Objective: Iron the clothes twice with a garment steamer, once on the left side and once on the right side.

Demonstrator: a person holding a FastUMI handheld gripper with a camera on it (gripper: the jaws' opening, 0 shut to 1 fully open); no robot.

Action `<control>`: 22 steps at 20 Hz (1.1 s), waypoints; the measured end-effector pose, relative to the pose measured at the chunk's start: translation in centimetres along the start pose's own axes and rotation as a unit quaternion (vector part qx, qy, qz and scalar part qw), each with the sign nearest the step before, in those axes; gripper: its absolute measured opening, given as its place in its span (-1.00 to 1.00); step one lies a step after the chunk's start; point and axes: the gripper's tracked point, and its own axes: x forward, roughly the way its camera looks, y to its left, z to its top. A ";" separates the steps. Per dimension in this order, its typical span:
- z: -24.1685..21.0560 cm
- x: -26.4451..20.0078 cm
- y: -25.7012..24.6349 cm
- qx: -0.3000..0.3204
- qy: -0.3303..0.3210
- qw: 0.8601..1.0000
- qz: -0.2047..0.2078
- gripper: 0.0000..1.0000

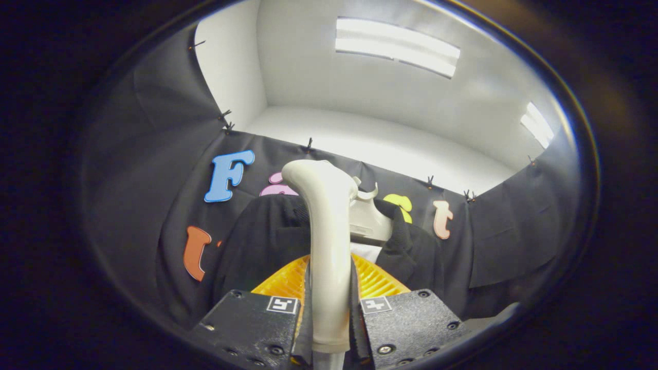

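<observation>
The garment steamer [329, 246] stands upright in the grip of the gripper [329, 313], its pale handle rising from between the two fingers and curving over at the top toward the far side. Both fingers are closed in against the handle, one on each flank, so the tool looks firmly held. The steamer's head [371, 218] sits just right of the handle's bend, up near the collar of the dark jacket [267, 241] that hangs against the far wall of the booth. Something pale shows at the jacket's opening, just under the head, though I cannot say what it is.

The jacket spreads to both sides beyond the handle, its left half fuller to my eye and its right half partly hidden behind the head. Near the fingers, an orange ribbed part [372, 280] fans out on either side of the handle; I take it for part of the rig.

As for progress, I would judge the work to be at the top of a stroke, near the collar and a little right of centre. Nothing on the cloth tells me whether either side has been steamed yet, so both passes may remain.
</observation>
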 end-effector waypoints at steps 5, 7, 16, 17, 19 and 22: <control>-3.9 -1.0 1.1 -0.005 0.046 0.999 0.012 -0.37; -5.0 -1.7 1.0 -0.004 0.057 0.998 0.015 -0.38; -8.6 -5.8 1.2 -0.009 0.097 0.995 0.028 -0.39; -8.9 -6.4 1.3 -0.011 0.101 0.994 0.031 -0.39; -9.7 -7.4 1.4 -0.015 0.109 0.993 0.034 -0.38; -11.4 -8.9 1.2 -0.017 0.128 0.991 0.037 -0.38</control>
